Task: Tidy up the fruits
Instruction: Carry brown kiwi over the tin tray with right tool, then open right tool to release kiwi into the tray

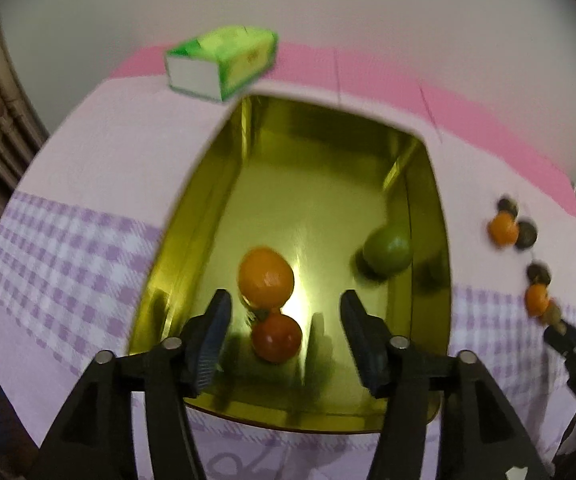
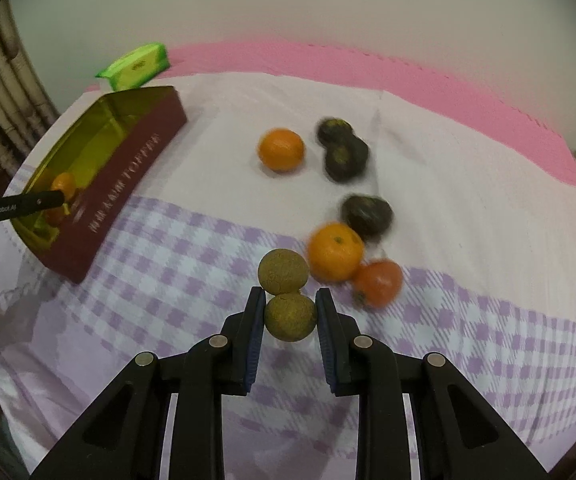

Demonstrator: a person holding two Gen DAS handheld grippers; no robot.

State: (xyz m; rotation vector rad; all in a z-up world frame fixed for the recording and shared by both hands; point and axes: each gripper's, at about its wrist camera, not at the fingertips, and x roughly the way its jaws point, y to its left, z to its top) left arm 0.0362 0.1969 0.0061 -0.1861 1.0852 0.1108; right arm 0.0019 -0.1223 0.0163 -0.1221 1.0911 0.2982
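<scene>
In the left wrist view my left gripper (image 1: 286, 304) is open and empty above a gold tin box (image 1: 192, 208). The box holds an orange (image 1: 266, 276), a red persimmon (image 1: 276, 336) and a green fruit (image 1: 387, 250). In the right wrist view my right gripper (image 2: 290, 304) is shut on a brown round fruit (image 2: 290, 317). A second brown fruit (image 2: 283, 271) lies just beyond it. Two oranges (image 2: 282, 149) (image 2: 335, 251), a red persimmon (image 2: 379, 282) and dark fruits (image 2: 341, 150) (image 2: 367, 215) lie on the cloth.
The box shows at the left of the right wrist view with dark red sides (image 2: 116, 188). A green carton (image 1: 224, 62) lies behind the box. The checked cloth (image 2: 176, 256) covers the table, with a pink mat (image 2: 427, 76) and white wall behind.
</scene>
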